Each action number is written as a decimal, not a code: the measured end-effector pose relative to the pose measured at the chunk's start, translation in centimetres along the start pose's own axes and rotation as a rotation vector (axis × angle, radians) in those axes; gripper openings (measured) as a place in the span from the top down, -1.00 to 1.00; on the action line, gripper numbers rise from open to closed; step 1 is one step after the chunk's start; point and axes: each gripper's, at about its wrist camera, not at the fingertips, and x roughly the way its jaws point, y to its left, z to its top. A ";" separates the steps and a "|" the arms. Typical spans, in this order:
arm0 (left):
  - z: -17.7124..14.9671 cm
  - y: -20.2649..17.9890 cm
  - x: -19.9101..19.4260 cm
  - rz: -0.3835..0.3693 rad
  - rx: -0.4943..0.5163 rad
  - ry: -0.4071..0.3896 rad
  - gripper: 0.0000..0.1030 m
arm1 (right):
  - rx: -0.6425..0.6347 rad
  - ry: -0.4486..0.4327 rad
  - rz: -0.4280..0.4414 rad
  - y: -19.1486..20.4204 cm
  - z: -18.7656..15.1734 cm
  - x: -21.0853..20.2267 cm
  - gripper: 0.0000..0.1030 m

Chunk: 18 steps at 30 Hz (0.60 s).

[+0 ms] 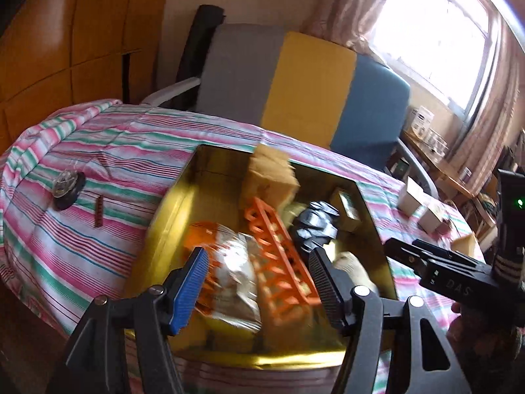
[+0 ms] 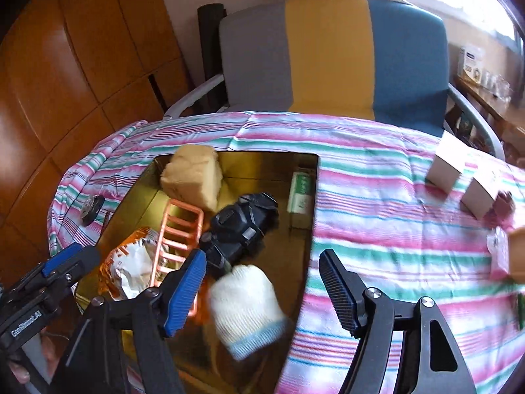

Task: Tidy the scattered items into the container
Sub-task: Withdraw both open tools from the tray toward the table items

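Note:
A gold container (image 1: 367, 211) (image 2: 310, 216) stands on the striped cloth. It holds a tan sponge block (image 1: 272, 172) (image 2: 193, 177), an orange rack (image 1: 279, 262) (image 2: 178, 229), a crinkled snack bag (image 1: 229, 282) (image 2: 131, 269), a black gadget (image 1: 316, 226) (image 2: 241, 226) and a small green-white box (image 2: 300, 192). My left gripper (image 1: 257, 256) hovers open over the container with nothing between its fingers. My right gripper (image 2: 261, 257) is open too. A blurred white knit sock (image 2: 244, 305) lies loose below it, inside the container's near edge.
On the cloth left of the container lie a black round object with a clear top (image 1: 67, 185) (image 2: 92, 208) and a small red strip (image 1: 98, 211). White boxes (image 2: 448, 167) (image 2: 480, 192) sit at the right. A grey, yellow and blue chair (image 2: 331, 55) stands behind the table.

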 end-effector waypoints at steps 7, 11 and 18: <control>-3.4 -9.0 -0.2 -0.166 0.208 0.060 -0.26 | 0.074 -0.023 -0.076 -5.9 -3.3 -3.7 -0.43; -5.5 -14.0 0.8 -0.252 0.320 0.131 -0.26 | 0.172 -0.023 -0.146 -11.7 -5.7 -6.0 -0.44; -8.6 -17.7 3.2 -0.273 0.432 0.240 -0.27 | 0.391 -0.025 -0.275 -22.6 -10.0 -9.7 -0.45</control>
